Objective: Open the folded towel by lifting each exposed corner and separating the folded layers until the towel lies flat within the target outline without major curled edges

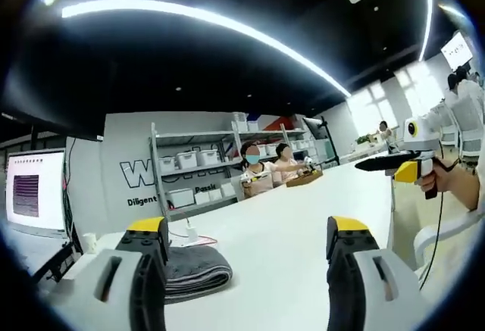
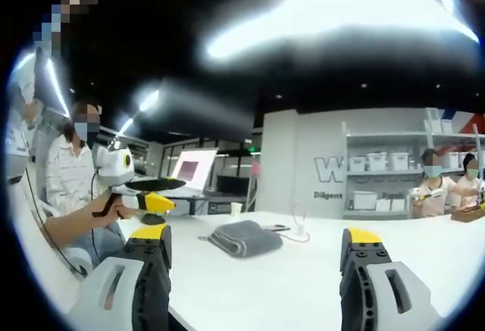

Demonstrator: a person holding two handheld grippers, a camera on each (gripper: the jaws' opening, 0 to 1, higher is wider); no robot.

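Left gripper view, left to right: folded grey towel, at 7 o'clock on the white counter, partly behind the left jaw of the left tool; that tool's jaws wide, gripping nothing. At 3 o'clock, the right tool, hand-held in the air.

Right gripper view: the towel lies just left of centre, still folded, well ahead of the right tool, jaws wide and unloaded, probably readied for a corner pinch.

Two low views across one white table, shared grey towel.
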